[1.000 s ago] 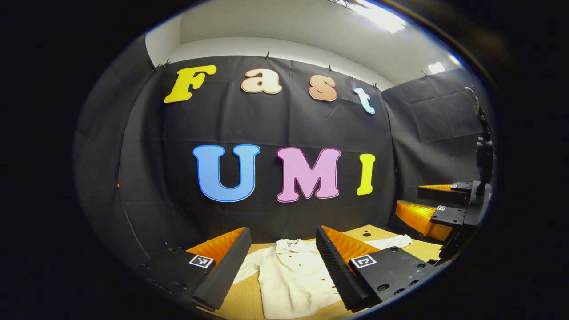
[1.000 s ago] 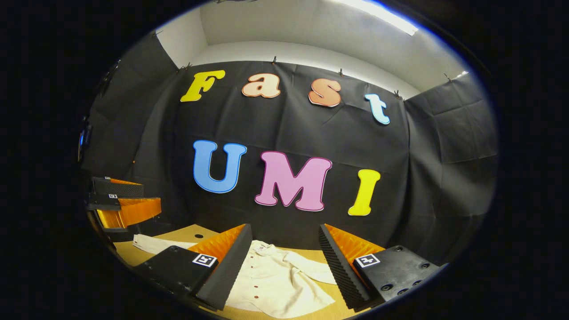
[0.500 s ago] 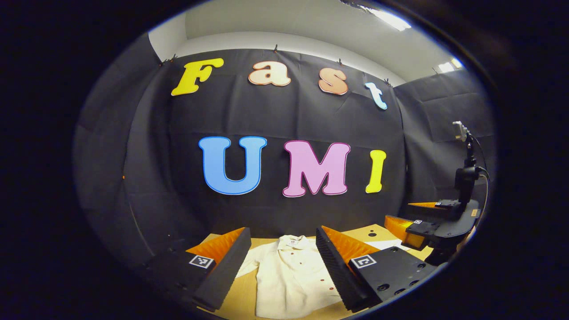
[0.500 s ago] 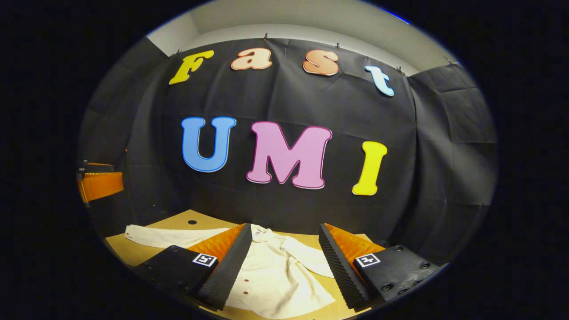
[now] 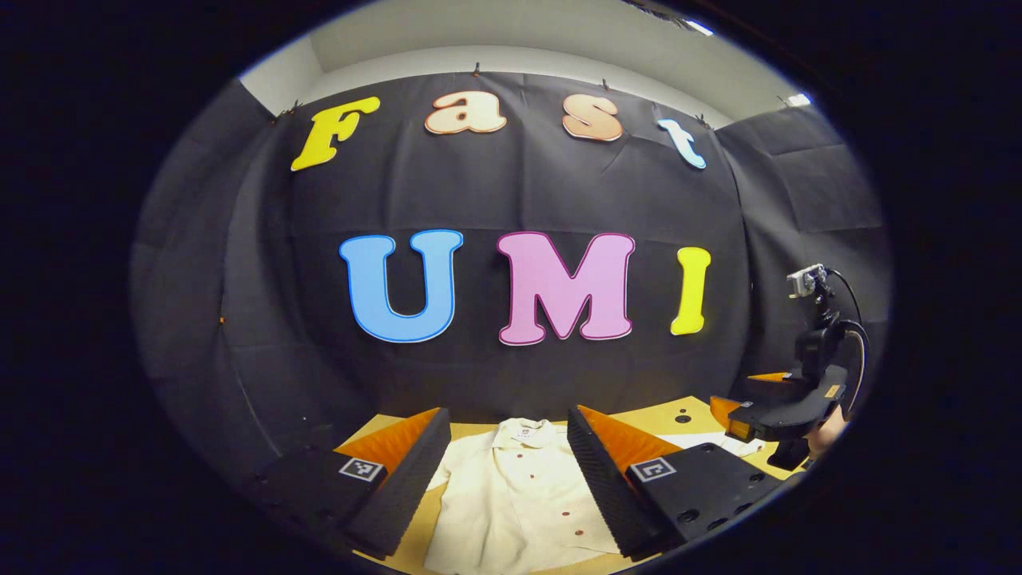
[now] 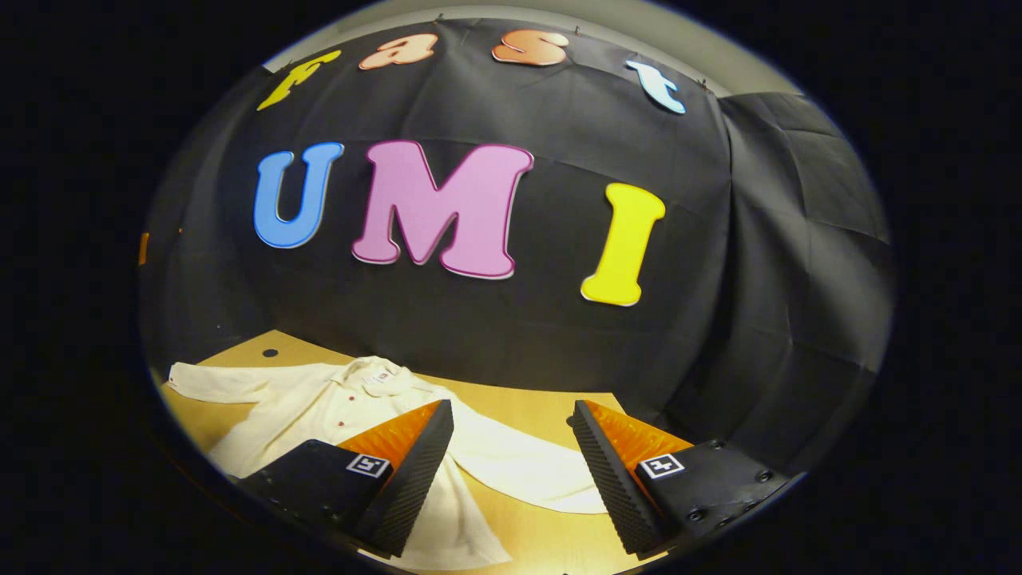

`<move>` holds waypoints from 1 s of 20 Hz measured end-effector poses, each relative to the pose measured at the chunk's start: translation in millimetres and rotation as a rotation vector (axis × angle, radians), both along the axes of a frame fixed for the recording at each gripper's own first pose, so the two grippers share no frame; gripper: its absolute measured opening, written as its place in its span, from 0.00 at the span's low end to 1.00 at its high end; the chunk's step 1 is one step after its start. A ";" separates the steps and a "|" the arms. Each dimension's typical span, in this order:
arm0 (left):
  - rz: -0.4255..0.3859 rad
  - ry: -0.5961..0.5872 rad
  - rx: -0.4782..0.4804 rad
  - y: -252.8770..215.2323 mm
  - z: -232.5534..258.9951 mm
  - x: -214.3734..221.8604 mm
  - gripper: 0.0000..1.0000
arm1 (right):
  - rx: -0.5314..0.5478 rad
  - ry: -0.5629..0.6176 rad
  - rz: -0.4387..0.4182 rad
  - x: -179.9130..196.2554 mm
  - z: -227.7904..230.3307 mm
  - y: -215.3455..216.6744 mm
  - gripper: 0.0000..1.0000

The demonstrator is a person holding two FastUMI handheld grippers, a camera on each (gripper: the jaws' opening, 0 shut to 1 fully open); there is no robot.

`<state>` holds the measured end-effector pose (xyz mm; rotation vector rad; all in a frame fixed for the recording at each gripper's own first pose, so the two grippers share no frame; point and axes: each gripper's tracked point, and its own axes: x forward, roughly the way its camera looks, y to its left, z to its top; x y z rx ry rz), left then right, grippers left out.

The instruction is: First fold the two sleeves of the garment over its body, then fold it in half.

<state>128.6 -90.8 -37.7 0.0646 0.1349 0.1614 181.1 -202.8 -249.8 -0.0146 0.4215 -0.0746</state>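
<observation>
Cream cotton, by the look of it: the garment [image 5: 519, 495] is a light, buttoned shirt lying face up and flat on the wooden table [image 6: 527, 399], collar toward the booth wall.

Going left to right in the right gripper view, one sleeve [image 6: 211, 382] stretches out toward the table's left edge, the collar [image 6: 375, 375] and button placket come next, and the other sleeve [image 6: 519, 475] trails off to the right, ending between the right gripper [image 6: 511, 471] fingers, though above or touching I cannot tell. That gripper is spread wide and grasps nothing.

In the left gripper view, the left gripper [image 5: 507, 479] hangs over the shirt's body, likewise spread apart and empty.

I judge the cloth soft, limp and very light (it will sag and crease, not hold a shape), so a pinch should take a single layer. The cuff or the sleeve's outer edge looks like the best hold; buttons are hard spots to avoid. Neither sleeve is folded yet.
</observation>
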 end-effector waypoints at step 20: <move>-0.143 0.136 0.004 -154.1 -42.8 118.6 0.97 | 0.112 0.536 -0.346 -36.1 -261.4 -243.0 0.98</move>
